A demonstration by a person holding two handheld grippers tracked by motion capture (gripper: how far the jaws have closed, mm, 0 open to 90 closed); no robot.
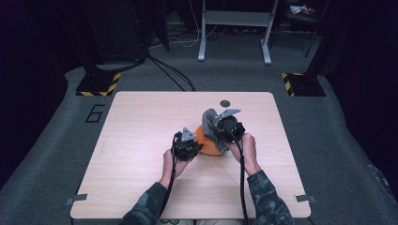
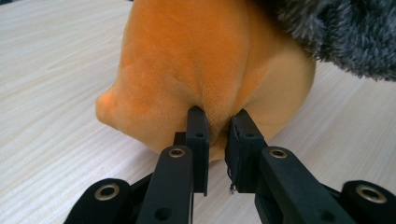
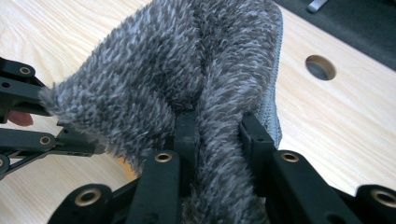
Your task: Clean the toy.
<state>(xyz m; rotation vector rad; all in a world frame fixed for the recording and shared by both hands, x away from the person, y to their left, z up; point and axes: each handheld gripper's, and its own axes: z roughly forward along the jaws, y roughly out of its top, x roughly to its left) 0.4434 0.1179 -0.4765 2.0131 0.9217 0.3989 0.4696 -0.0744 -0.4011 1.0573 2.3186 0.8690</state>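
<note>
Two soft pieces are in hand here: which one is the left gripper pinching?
The orange plush piece: the left gripper pinches a fold of its smooth short pile. The shaggy grey fleece piece sits in the right gripper instead.

We had both forearms coming in from the near edge, hands close together over the middle of the table. Our left gripper (image 1: 187,146) sat low, jaws pinched nearly shut with just a thin fold between them. Our right gripper (image 1: 229,127) was a bit farther forward and higher, jaws clamped in from both sides, with a slightly wider gap.
</note>
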